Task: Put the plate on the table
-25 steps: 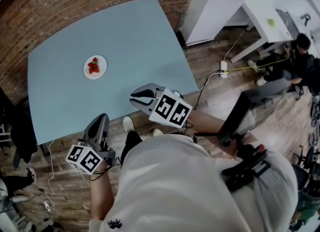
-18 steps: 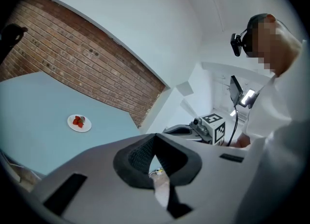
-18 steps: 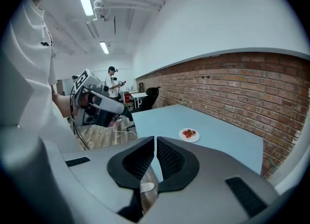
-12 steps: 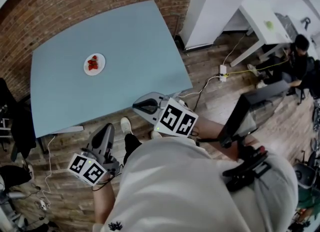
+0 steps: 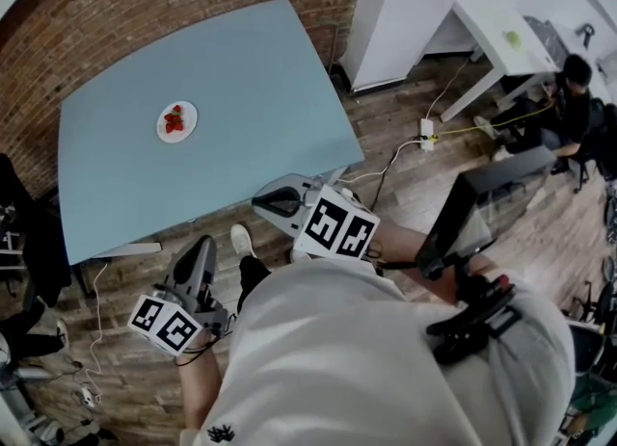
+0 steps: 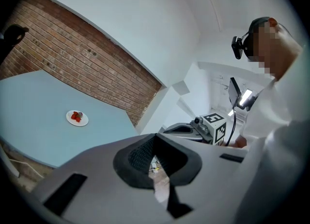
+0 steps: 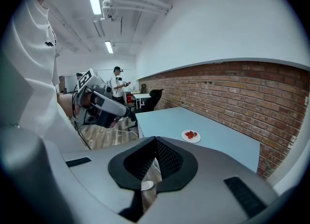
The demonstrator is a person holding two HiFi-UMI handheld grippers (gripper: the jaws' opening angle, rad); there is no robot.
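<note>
A small white plate (image 5: 176, 121) with red strawberries rests on the light blue table (image 5: 251, 78), far from both grippers. My left gripper (image 5: 203, 245) hangs over the wooden floor short of the table's near edge, shut and empty. My right gripper (image 5: 264, 199) sits just off the near edge by the person's body, also shut with nothing held. In the left gripper view the plate (image 6: 77, 117) lies to the left beyond my shut gripper (image 6: 154, 137), and the right gripper (image 6: 180, 130) shows ahead. From the right gripper view, the plate (image 7: 191, 135) lies past my shut gripper (image 7: 155, 141).
A brick wall (image 5: 145, 1) backs the table. Cables and a power strip (image 5: 428, 130) lie on the wooden floor to the right. A white desk (image 5: 501, 35) and a seated person (image 5: 578, 97) are at far right. A dark chair (image 5: 39, 242) stands left of the table.
Both grippers have drawn back from the table's near edge toward the person's body. The plate has stayed where it was on the table.
</note>
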